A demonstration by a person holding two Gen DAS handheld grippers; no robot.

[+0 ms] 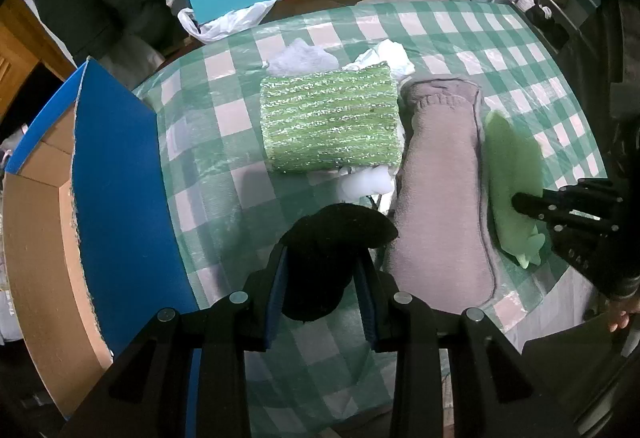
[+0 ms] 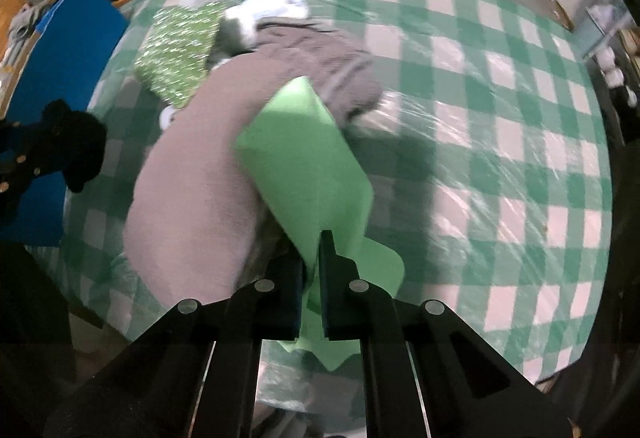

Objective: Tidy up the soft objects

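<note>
Two claws | left claw point(image 1: 324, 278) grips black sock point(image 1: 320, 262) | right claw point(image 2: 314, 278) pinches green foam sheet point(image 2: 304, 158) | checkered tablecloth point(image 1: 460, 34)

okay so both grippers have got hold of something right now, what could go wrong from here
The right gripper pinches only the end of the green foam sheet, so the sheet may bend or slip out. The sheet also lies against the grey towel and may drag it along. The left gripper holds the black sock beside the box flap, which the sock may catch.
</note>
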